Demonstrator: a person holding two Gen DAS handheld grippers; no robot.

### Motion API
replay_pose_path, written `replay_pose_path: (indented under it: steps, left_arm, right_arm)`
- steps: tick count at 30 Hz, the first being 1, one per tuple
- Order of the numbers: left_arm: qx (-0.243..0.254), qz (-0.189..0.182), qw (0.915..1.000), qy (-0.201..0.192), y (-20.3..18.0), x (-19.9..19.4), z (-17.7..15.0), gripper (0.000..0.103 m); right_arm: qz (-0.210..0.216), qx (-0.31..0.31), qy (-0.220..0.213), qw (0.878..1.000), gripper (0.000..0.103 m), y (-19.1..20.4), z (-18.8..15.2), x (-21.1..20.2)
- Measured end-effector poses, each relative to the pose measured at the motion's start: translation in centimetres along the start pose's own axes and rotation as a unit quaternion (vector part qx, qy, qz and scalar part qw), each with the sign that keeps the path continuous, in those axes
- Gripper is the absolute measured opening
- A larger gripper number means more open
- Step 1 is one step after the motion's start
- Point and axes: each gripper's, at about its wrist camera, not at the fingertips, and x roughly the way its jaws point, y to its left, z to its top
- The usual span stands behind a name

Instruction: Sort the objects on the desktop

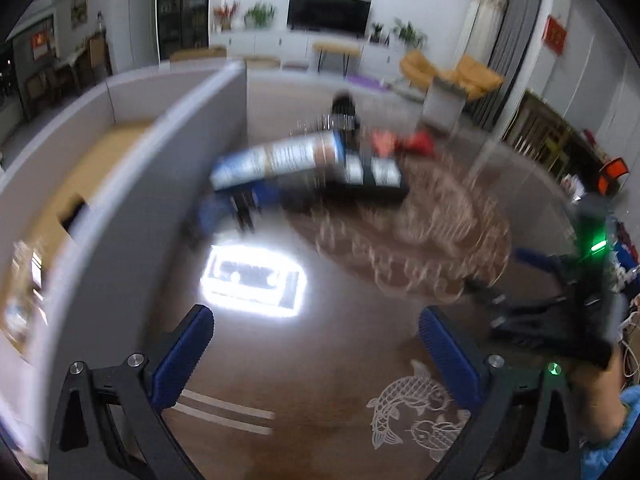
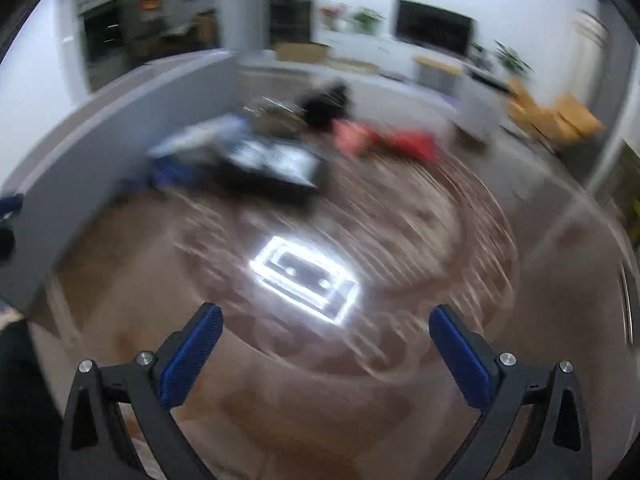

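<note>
Tools first: my left tool [image 1: 314, 330] and my right tool [image 2: 326, 328] both stand with their jaws wide apart and nothing between them, above a bare stretch of the glossy brown surface [image 1: 328, 380]. A bright lamp reflection [image 1: 254, 278] glares just ahead of each. Farther off, blurred, lies a cluster of things: a blue-and-white box [image 1: 276, 158] beside a grey partition [image 1: 120, 216], a flat black tray [image 1: 376, 184] touching it, and red and pink items [image 1: 404, 142] behind.
</note>
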Motion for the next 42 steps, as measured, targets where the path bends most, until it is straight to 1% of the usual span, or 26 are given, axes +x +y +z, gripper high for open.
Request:
replay_pose_path:
  steps: [1,4,8,12,14,17,22,42]
  left_arm:
    - [0.001,0.008,0.9999,0.008,-0.2,1.3,-0.7,0.103]
    - [0.001,0.024,0.9996,0.015,-0.2,3.6,-1.6,0.103]
    - [0.006,0.035,0.9992,0.017,-0.6,5.6,-2.4,0.103]
    - [0.014,0.049,0.9985,0.019,-0.8,6.8,-2.1,0.103]
    - [0.021,0.049,0.9984,0.017,-1.0,7.3,-1.6,0.103]
    - [0.039,0.051,0.9978,0.016,-1.6,8.2,-0.8,0.103]
    - [0.039,0.049,0.998,0.007,-1.5,8.6,-0.4,0.103]
    - [0.043,0.044,0.9981,0.005,-1.6,8.9,-0.2,0.103]
  right_arm:
    - [-0.011,0.013,-0.001,1.0,0.103,-0.9,-0.6,0.2]
    - [-0.02,0.029,-0.003,0.999,0.103,-2.5,-1.7,0.1]
    - [-0.02,0.039,-0.001,0.999,0.103,-2.5,-2.1,1.1]
    - [-0.014,0.06,0.015,0.998,0.103,-2.8,-2.2,2.5]
    - [-0.011,0.067,0.008,0.998,0.103,-3.1,-2.1,2.5]
    - [-0.017,0.069,0.015,0.997,0.103,-3.1,-2.1,2.7]
    - [-0.02,0.067,0.016,0.997,0.103,-2.9,-2.1,2.9]
    - [-0.021,0.067,0.017,0.997,0.103,-3.0,-2.1,2.9]
